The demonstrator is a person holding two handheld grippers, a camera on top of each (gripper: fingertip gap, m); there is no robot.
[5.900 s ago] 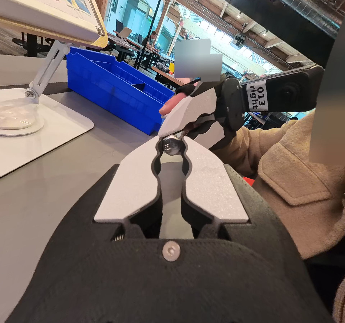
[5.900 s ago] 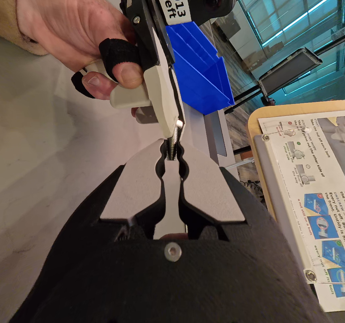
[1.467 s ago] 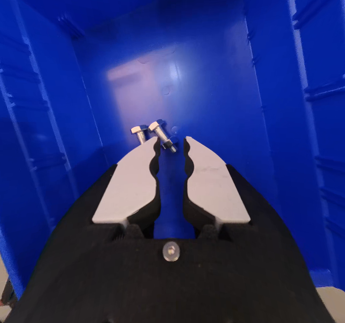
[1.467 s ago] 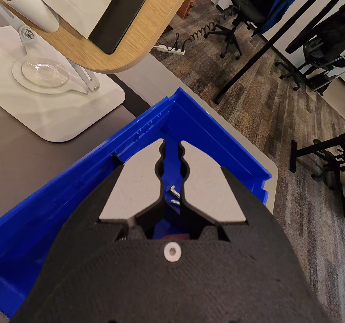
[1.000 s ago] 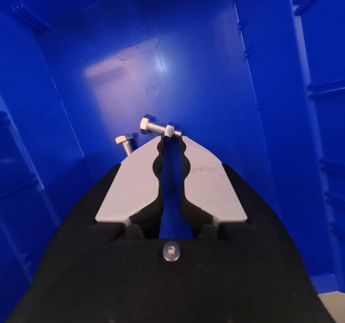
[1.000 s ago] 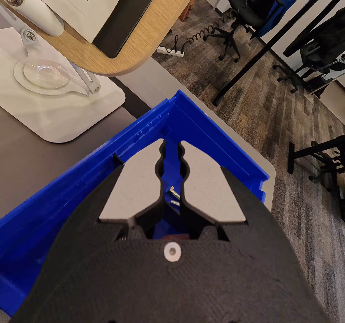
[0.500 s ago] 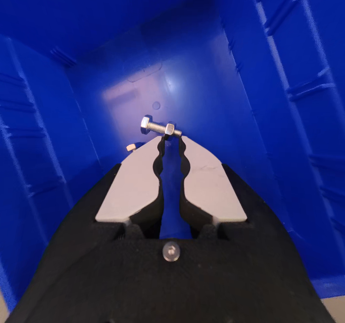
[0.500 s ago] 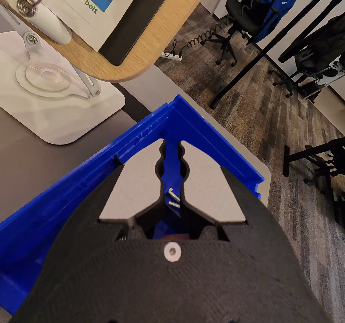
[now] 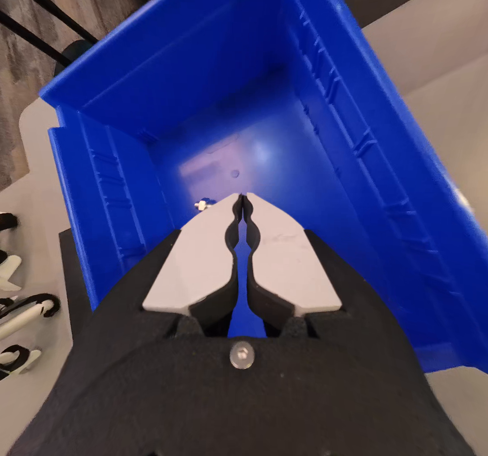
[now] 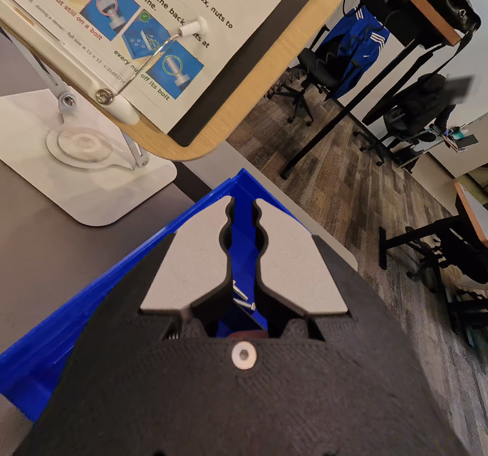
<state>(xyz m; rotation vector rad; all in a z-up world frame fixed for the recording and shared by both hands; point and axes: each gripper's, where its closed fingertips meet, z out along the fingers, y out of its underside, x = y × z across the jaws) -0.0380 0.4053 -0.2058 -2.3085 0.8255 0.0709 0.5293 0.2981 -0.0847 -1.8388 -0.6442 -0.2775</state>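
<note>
Grey table bears a blue bin; left gripper pressed together empty above it; right gripper spread.

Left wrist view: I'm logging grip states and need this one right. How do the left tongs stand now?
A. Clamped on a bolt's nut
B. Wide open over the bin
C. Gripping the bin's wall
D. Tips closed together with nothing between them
D: the left tongs meet at the tips with nothing between them, above the blue bin; a bolt lies just left of them.

Soft indoor light, glare, edge blur
</note>
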